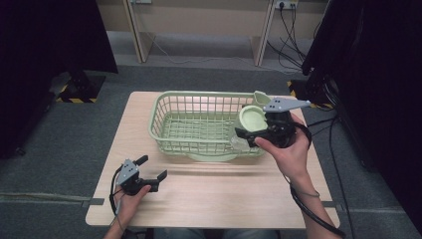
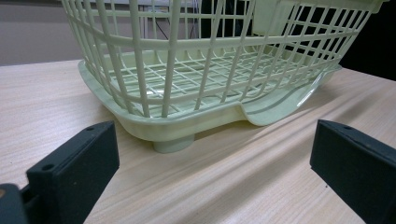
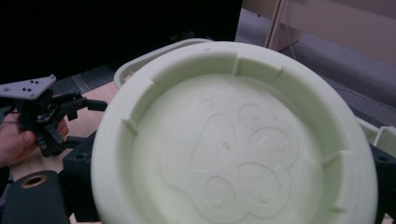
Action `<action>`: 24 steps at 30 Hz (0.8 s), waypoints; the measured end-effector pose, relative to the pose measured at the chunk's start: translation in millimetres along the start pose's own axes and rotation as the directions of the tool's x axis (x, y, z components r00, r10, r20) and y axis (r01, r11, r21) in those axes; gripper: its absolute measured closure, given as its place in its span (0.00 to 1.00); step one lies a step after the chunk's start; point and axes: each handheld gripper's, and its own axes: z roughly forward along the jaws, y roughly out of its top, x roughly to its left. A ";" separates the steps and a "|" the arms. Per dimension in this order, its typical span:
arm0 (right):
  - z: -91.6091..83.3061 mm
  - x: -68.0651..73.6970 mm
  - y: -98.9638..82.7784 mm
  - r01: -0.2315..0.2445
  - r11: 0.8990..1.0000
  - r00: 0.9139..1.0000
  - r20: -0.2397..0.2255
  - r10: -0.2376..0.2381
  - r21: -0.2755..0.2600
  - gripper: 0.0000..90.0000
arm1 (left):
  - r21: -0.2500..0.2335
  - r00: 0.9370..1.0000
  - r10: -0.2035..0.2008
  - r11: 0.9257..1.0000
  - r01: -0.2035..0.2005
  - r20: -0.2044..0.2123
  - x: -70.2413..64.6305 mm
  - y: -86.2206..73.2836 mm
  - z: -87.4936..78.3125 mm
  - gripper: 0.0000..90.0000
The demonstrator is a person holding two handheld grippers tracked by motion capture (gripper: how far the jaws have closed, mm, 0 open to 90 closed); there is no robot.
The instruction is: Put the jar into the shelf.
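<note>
We read no writing anywhere; the lid (image 3: 233, 140) bears only an embossed paw print. On the table (image 1: 224, 199) stands the green basket (image 1: 199, 124), its mesh floor bare. Our right gripper (image 1: 249, 130) pinches the pale green lid on edge over the basket's right end. Our left gripper (image 1: 152, 168), jaws spread, rests near the table's front-left, well apart.

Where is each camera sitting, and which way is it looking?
High view: sits above the person's side, looks forward and down on the table; both forearms show, the left gripper and the right gripper.
Left gripper view: rides low by the tabletop, looks at the basket between its two wide-apart black jaws.
Right gripper view: looks at the green lid held close between its jaws; the other hand shows farther off.
Shared: high and left gripper views both show the basket.
</note>
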 end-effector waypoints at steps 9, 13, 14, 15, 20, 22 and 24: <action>29.2 -7.5 15.5 -0.026 0.999 1.000 -0.003 0.026 -0.021 0.13 | -0.001 1.000 -0.002 1.000 0.002 0.001 0.5 0.0 0.0 0.01; 44.5 -11.0 21.9 -0.032 0.999 0.999 0.009 0.032 -0.014 0.13 | 0.000 1.000 -0.002 1.000 0.002 0.002 0.7 0.1 0.0 0.01; 48.4 -12.3 23.0 -0.037 0.999 0.999 0.008 0.037 -0.012 0.13 | -0.001 1.000 -0.002 1.000 0.002 0.002 0.7 0.1 0.0 0.01; 52.3 -13.7 24.1 -0.042 0.999 0.999 0.008 0.042 -0.011 0.13 | -0.001 1.000 -0.001 1.000 0.001 0.002 0.7 0.1 0.0 0.01; 71.2 -19.6 28.5 -0.055 0.998 0.998 0.023 0.054 0.013 0.13 | -0.001 1.000 -0.001 1.000 0.001 0.003 0.9 0.1 0.0 0.01; 77.9 -22.4 29.4 -0.062 0.998 0.998 0.027 0.062 0.020 0.13 | 0.000 1.000 -0.001 1.000 0.001 0.004 0.9 0.1 0.0 0.01; 84.4 -25.2 29.7 -0.072 0.997 0.997 0.030 0.071 0.029 0.13 | 0.000 1.000 -0.001 1.000 0.001 0.004 1.0 0.1 0.1 0.01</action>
